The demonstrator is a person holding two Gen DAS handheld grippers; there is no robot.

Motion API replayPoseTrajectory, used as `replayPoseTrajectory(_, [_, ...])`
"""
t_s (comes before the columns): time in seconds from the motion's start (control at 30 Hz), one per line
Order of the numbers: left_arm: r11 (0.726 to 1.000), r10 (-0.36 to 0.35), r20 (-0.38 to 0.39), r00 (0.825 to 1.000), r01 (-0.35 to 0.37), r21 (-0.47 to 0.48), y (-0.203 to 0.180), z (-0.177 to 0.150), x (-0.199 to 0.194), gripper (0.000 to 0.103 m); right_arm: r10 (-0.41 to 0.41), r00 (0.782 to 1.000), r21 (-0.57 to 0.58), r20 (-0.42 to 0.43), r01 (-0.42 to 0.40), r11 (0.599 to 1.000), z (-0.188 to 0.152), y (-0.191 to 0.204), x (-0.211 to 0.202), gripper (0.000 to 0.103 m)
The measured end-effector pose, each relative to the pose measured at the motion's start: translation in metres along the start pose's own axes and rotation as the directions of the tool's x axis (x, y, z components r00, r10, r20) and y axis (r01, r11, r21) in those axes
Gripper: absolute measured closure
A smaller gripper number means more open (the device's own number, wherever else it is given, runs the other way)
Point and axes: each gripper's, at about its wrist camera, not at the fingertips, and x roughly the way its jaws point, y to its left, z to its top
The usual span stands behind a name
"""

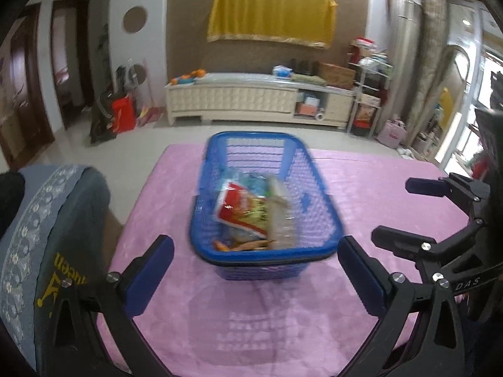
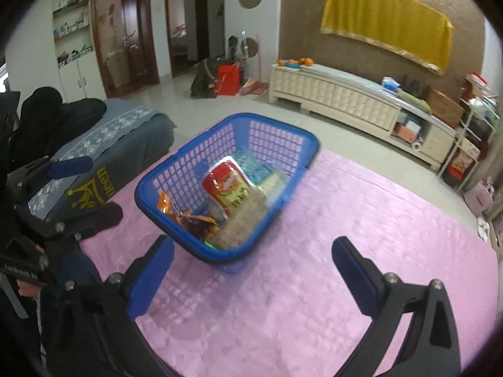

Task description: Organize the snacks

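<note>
Blue basket (image 1: 267, 207) sits mid-frame on the pink cloth (image 1: 283, 314), snack packs piled inside: red packet (image 1: 242, 207) on top, orange wrappers (image 2: 188, 216) at the near end, a clear pack beside them. Left gripper (image 1: 256, 273) jaws wide apart, nothing between them, basket just beyond the tips. Right gripper (image 2: 253, 270) also spread wide and empty, basket ahead at centre-left.

Left wrist view alone shows the window and curtain at right edge, plus the right gripper from the side at right. Right wrist view alone shows wall shelves and two doorways upper left, and the left gripper at left edge.

Both views: grey cushion (image 1: 47, 235) lower left, cream cabinet (image 2: 345, 94), yellow cloth (image 1: 270, 15) on brown wall, tiled floor.
</note>
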Motion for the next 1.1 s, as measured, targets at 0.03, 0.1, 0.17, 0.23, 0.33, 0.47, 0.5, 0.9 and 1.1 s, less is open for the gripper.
replayPoseTrajectory(0.03, [1.000,-0.014,0.006,1.000,0.014,0.018,-0.008,-0.001,-0.003,0.000,-0.013,1.000,0.004,0.007,0.013,1.000,-0.003,-0.002,-0.007,0.000])
replayPoseTrajectory(0.1, [0.998,-0.023,0.028,0.999,0.022,0.056,-0.024,-0.003,-0.012,0.000,-0.044,0.999,0.019,0.032,0.044,0.999,-0.008,-0.005,-0.022,0.000])
replayPoseTrajectory(0.17, [0.996,-0.032,0.060,0.998,0.027,0.082,-0.039,-0.004,-0.024,0.000,-0.063,0.996,0.048,0.065,0.060,0.997,-0.014,-0.009,-0.039,0.000])
replayPoseTrajectory(0.23, [0.996,-0.044,0.087,0.995,0.037,0.086,-0.048,-0.005,-0.035,0.000,-0.078,0.993,0.099,0.087,0.069,0.993,-0.021,-0.016,-0.058,0.000])
replayPoseTrajectory(0.33, [0.995,-0.047,0.126,0.991,0.035,0.097,-0.063,-0.008,-0.052,0.000,-0.073,0.991,0.170,0.114,0.053,0.984,-0.031,-0.026,-0.082,0.000])
replayPoseTrajectory(0.47, [0.996,-0.050,0.164,0.985,0.038,0.081,-0.073,-0.012,-0.075,0.000,-0.103,0.983,0.218,0.150,0.069,0.974,-0.041,-0.032,-0.111,0.000])
replayPoseTrajectory(0.5, [0.996,-0.048,0.168,0.985,0.034,0.085,-0.076,-0.013,-0.079,0.000,-0.113,0.979,0.232,0.170,0.072,0.970,-0.044,-0.033,-0.121,0.000])
replayPoseTrajectory(0.9, [0.996,-0.062,0.265,0.962,0.042,0.081,-0.099,-0.029,-0.131,0.000,-0.205,0.947,0.226,0.247,0.150,0.963,-0.073,-0.011,-0.177,0.000])
replayPoseTrajectory(1.1, [0.994,-0.079,0.275,0.958,0.055,0.093,-0.105,-0.035,-0.141,0.000,-0.212,0.940,0.236,0.269,0.149,0.960,-0.086,-0.003,-0.190,0.000])
